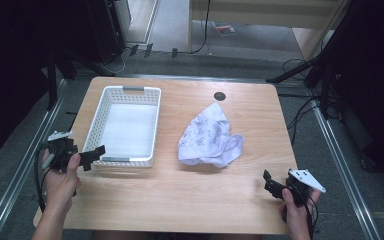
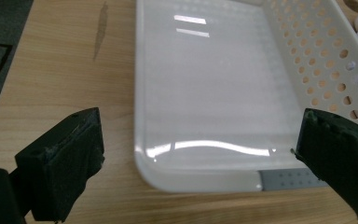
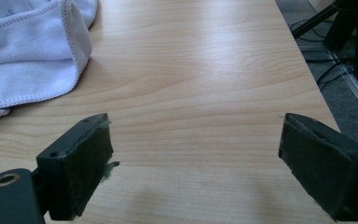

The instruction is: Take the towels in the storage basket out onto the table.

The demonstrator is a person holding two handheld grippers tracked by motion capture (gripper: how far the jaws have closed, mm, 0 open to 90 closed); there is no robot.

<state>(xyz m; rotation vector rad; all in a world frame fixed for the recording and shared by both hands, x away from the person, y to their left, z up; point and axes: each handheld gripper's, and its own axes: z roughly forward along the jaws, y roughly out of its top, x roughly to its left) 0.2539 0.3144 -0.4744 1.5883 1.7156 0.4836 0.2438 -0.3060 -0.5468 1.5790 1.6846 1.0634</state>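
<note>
A crumpled white cloth (image 1: 209,136) with a faint print lies right of centre on the wooden table (image 1: 180,195). An empty white perforated basket (image 1: 127,125) stands at the left. My left gripper (image 1: 91,156) is open just in front of the basket's near left corner; in the left gripper view its jaws frame the basket's near rim (image 2: 200,179). My right gripper (image 1: 272,184) is open near the table's front right corner, apart from the cloth. In the right gripper view the cloth's hemmed edge (image 3: 32,51) lies at upper left, beyond the left jaw.
A small dark round hole (image 1: 220,96) sits at the table's far edge. Tripod legs and cables (image 1: 305,70) stand on the floor to the right. A metal rail (image 1: 340,160) runs along each side of the table. Bare wood lies between the grippers.
</note>
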